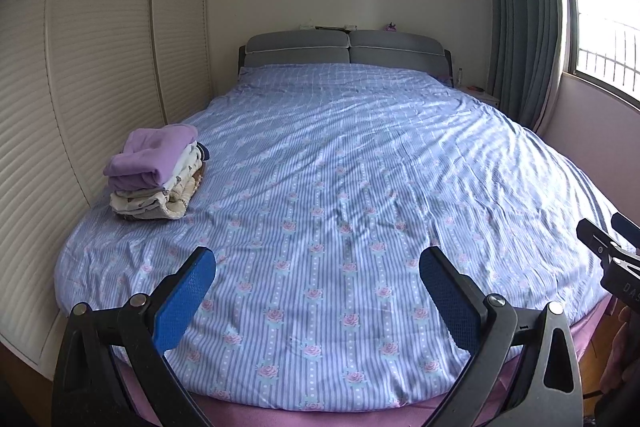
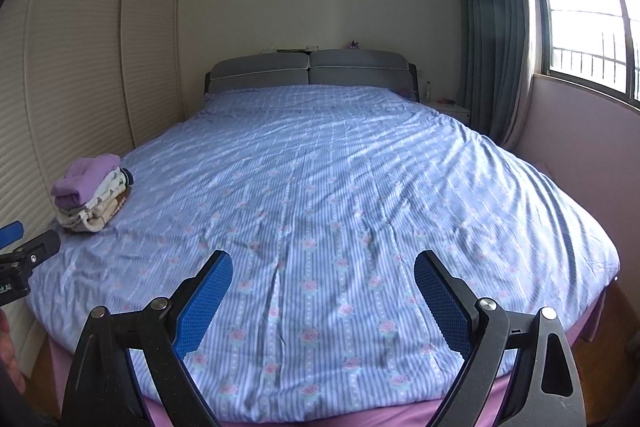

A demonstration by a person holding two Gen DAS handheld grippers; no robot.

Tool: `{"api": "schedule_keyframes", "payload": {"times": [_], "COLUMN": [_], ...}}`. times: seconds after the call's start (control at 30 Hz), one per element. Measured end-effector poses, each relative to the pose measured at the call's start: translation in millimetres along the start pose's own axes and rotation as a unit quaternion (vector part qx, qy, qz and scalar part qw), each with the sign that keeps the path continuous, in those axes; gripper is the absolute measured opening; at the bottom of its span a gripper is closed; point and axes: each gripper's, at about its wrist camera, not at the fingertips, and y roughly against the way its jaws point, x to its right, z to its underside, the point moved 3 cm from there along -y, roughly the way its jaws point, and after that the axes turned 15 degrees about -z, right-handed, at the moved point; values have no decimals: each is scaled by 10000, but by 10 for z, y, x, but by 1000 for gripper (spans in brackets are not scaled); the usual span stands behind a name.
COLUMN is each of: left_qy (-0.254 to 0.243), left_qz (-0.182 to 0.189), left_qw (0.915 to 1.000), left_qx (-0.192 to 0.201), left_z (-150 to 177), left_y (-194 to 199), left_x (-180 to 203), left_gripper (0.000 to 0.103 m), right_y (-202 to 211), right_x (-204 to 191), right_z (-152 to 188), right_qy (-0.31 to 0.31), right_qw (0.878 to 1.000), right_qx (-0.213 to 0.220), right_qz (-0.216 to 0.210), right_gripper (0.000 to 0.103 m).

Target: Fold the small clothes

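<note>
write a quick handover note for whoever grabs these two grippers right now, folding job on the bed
Left gripper: open, nothing between its fingers, over the foot of the bed.
Right gripper: open, also holding nothing, beside it.
Clothes: one folded stack with a purple piece on top, at the bed's left edge by the wardrobe.
Done: that stack looks folded.
Left: no unfolded garment shows on the blue flowered cover; check out of view for more.
</note>
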Motion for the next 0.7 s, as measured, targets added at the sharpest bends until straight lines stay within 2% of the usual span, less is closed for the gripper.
{"api": "schedule_keyframes", "payload": {"times": [0.7], "left_qy": [14], "left_qz": [57], "left_qw": [10000], "left_qx": [-57], "left_z": [-3], "left_y": [-12], "left_x": [-23], "left_gripper": [103], "right_y": [17], "right_x": [-28], "right_z": [-39], "right_qy": [43], "right_qw": [10000], "right_qx": [41], "right_qz": [-3], "right_gripper": [93]}}
